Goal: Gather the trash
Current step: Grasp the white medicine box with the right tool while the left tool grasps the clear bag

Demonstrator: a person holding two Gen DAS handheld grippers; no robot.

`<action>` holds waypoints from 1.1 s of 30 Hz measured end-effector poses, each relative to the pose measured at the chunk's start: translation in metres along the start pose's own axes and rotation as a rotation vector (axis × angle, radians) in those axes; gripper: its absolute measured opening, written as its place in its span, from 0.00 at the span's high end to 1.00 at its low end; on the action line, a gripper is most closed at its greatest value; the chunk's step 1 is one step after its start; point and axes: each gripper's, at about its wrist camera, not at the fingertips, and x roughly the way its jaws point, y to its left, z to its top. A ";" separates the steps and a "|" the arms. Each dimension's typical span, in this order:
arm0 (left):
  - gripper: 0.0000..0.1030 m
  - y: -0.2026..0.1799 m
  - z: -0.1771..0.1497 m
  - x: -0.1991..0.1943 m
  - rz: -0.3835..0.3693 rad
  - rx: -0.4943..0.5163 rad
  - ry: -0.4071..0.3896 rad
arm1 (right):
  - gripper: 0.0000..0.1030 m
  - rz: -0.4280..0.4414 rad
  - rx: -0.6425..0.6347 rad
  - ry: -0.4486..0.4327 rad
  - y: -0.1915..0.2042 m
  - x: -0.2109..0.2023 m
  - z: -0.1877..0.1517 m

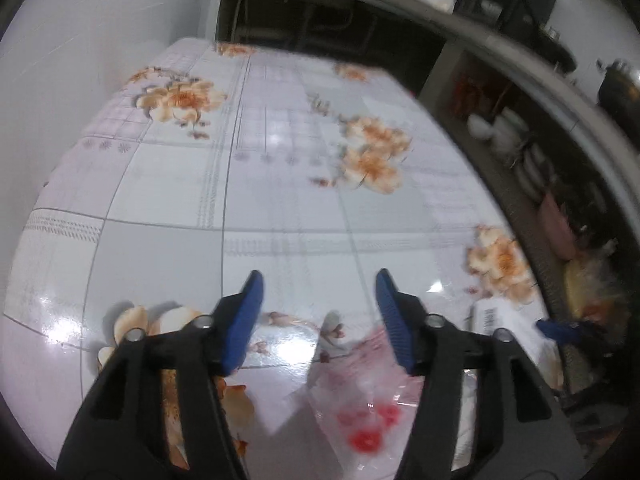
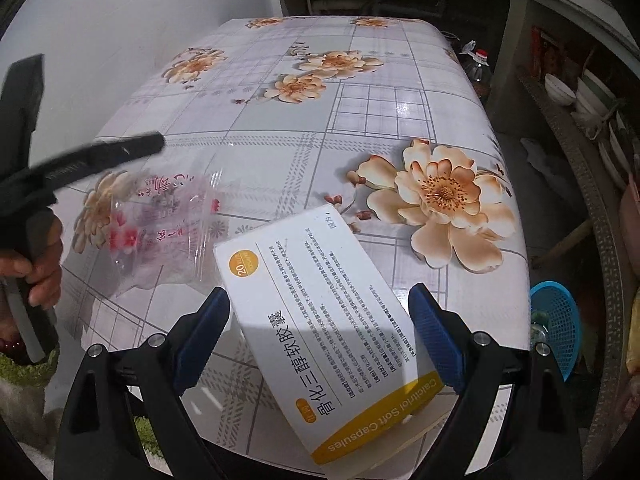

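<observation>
The right gripper [image 2: 320,332] stood wide apart around the white-and-yellow capsule box [image 2: 332,340] at the floral table's [image 2: 280,128] near edge, light, stiff cardboard best pinched across its long sides, while the left gripper [image 1: 320,312], parted and empty, hovered above the flimsy, slippery clear wrapper [image 2: 160,224].

The white and yellow medicine box [image 2: 332,332] lies at the near edge of the tabletop [image 2: 360,128]; its yellow band reads "Calcitriol Soft Capsules"; big Chinese letters run along its face, "骨化三醇软胶囊"; a yellow circle near one corner shows "20"; the small print is too tiny to read; the clear plastic bag [image 2: 160,224] beside it has red Chinese writing, too blurry to read.
</observation>
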 end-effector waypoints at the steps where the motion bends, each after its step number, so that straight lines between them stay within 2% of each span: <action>1: 0.56 0.001 -0.003 0.003 -0.007 -0.006 0.025 | 0.15 -0.002 0.001 0.001 0.001 0.000 0.000; 3: 0.56 0.004 -0.014 0.004 -0.078 -0.046 0.069 | 0.15 -0.003 0.001 0.000 0.001 0.000 0.001; 5: 0.56 0.006 -0.027 -0.004 -0.113 -0.072 0.089 | 0.15 -0.007 0.002 -0.001 0.002 0.001 0.001; 8: 0.52 0.011 -0.040 -0.020 -0.145 -0.093 0.068 | 0.15 -0.008 0.004 -0.002 0.002 0.002 0.001; 10: 0.42 0.015 -0.042 -0.031 -0.170 -0.109 0.040 | 0.15 -0.008 0.003 -0.002 0.002 0.003 0.001; 11: 0.40 0.016 -0.042 -0.039 -0.197 -0.107 0.014 | 0.15 -0.007 0.001 -0.004 0.001 0.003 0.001; 14: 0.29 0.008 -0.043 -0.054 -0.290 -0.042 -0.008 | 0.15 -0.008 0.002 -0.007 -0.001 0.003 0.001; 16: 0.22 -0.005 -0.045 -0.057 -0.332 0.015 0.019 | 0.15 -0.037 0.006 -0.010 -0.005 0.002 0.001; 17: 0.21 -0.013 -0.048 -0.056 -0.343 0.053 0.040 | 0.15 -0.049 0.011 -0.011 -0.007 0.002 0.001; 21: 0.19 -0.047 -0.065 -0.040 -0.279 0.218 0.111 | 0.15 -0.046 0.056 -0.009 -0.022 -0.001 0.000; 23: 0.19 -0.055 -0.072 -0.029 -0.234 0.258 0.139 | 0.15 -0.048 0.066 -0.007 -0.026 -0.002 -0.002; 26: 0.19 -0.059 -0.078 -0.015 -0.217 0.269 0.169 | 0.15 -0.053 0.062 -0.007 -0.026 -0.002 -0.004; 30: 0.21 -0.067 -0.079 -0.011 -0.166 0.326 0.158 | 0.15 -0.072 0.042 -0.008 -0.022 -0.001 -0.005; 33: 0.29 -0.077 -0.084 -0.009 -0.095 0.390 0.139 | 0.15 -0.069 0.045 0.009 -0.021 0.004 -0.005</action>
